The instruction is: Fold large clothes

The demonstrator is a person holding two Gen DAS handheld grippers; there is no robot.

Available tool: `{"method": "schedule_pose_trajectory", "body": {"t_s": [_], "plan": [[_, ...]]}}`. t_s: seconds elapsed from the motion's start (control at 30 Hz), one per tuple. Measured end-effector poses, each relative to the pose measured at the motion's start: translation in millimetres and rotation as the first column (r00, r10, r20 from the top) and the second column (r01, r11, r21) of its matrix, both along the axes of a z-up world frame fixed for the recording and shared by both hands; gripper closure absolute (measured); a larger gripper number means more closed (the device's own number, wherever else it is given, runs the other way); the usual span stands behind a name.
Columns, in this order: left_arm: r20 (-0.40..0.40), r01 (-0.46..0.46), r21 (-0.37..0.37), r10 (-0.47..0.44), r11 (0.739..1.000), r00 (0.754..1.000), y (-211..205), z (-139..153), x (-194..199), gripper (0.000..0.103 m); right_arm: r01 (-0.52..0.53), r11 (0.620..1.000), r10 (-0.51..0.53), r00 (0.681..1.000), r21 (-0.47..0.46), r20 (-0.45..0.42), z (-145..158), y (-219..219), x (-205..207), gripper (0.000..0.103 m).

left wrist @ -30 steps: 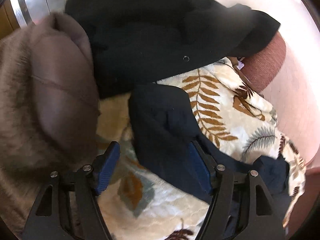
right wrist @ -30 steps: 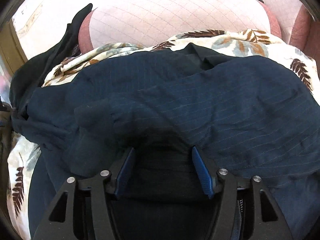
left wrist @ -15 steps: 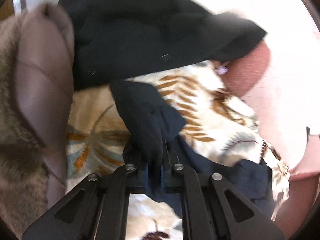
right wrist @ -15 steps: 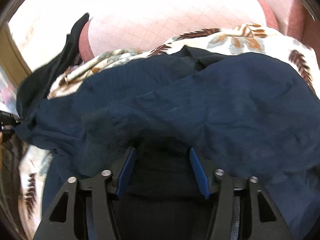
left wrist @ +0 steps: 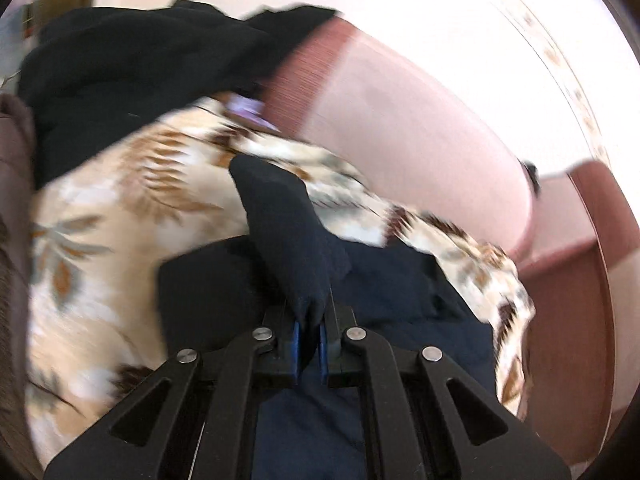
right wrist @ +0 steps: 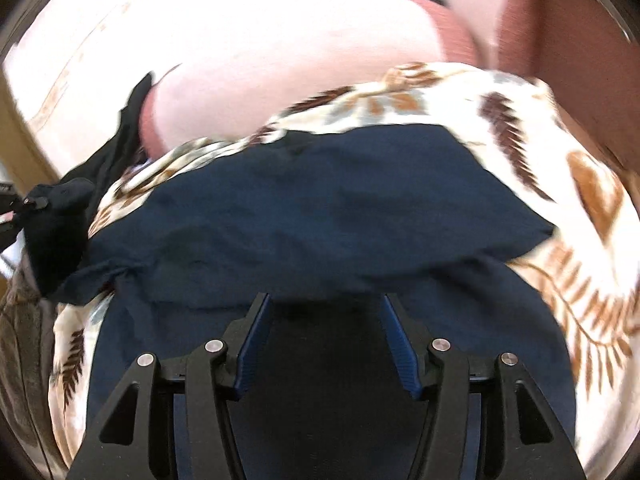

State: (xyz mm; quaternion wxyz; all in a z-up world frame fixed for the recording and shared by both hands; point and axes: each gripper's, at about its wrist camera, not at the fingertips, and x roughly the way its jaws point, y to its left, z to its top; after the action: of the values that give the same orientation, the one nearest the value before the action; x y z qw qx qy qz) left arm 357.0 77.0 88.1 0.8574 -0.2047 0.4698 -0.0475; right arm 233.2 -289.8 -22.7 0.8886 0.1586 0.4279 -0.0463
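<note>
navy garment (right wrist: 320,208) is lying on the leaf-print blanket (right wrist: 532,148) while the left gripper (left wrist: 308,332) is pinching its raised end tight and the right gripper (right wrist: 326,332) is hovering wide over it, so the fold is wanting a level pull without dragging the blanket.

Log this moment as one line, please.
left gripper: shut on navy garment | right gripper: open over it | surface: leaf-print blanket
</note>
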Motion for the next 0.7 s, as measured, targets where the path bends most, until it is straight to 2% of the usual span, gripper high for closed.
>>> {"method": "schedule_pose_trajectory", "body": {"t_s": [0.17, 0.27, 0.37, 0.47, 0.53, 0.6, 0.63, 0.7], "plan": [[-0.019, 0.102, 0.007, -0.102, 0.995, 0.995, -71, -7, -2, 0.099, 0.070, 0.985, -0.055, 0.994, 0.160, -0.096, -39, -33, -4, 0.044], [-0.043, 0.162, -0.012, -0.162, 0.987, 0.986, -110, -24, -5, 0.099, 0.068, 0.981, -0.054, 0.995, 0.180, -0.081, -39, -37, -5, 0.045], [-0.117, 0.217, -0.008, -0.217, 0.976, 0.969, -150, -63, -10, 0.099, 0.062, 0.980, -0.048, 0.996, 0.187, -0.079, -41, -37, -5, 0.044], [-0.189, 0.254, 0.055, -0.239, 0.966, 0.952, -177, -104, -20, 0.097, 0.051, 0.982, -0.037, 0.996, 0.180, -0.079, -41, -36, -4, 0.044], [-0.235, 0.273, 0.085, -0.247, 0.958, 0.940, -183, -124, -25, 0.094, 0.043, 0.985, -0.031, 0.997, 0.167, -0.076, -42, -36, -4, 0.044], [-0.240, 0.294, 0.077, -0.268, 0.953, 0.933, -180, -131, -31, 0.092, 0.038, 0.988, -0.027, 0.997, 0.148, -0.076, -42, -36, -4, 0.044], [-0.232, 0.303, 0.064, -0.281, 0.951, 0.931, -177, -128, -35, 0.089, 0.035, 0.990, -0.025, 0.997, 0.136, -0.077, -41, -34, -4, 0.043], [-0.207, 0.318, -0.002, -0.312, 0.948, 0.927, -164, -116, -45, 0.075, 0.028, 0.993, -0.019, 0.997, 0.114, -0.077, -39, -31, -3, 0.043]]}}
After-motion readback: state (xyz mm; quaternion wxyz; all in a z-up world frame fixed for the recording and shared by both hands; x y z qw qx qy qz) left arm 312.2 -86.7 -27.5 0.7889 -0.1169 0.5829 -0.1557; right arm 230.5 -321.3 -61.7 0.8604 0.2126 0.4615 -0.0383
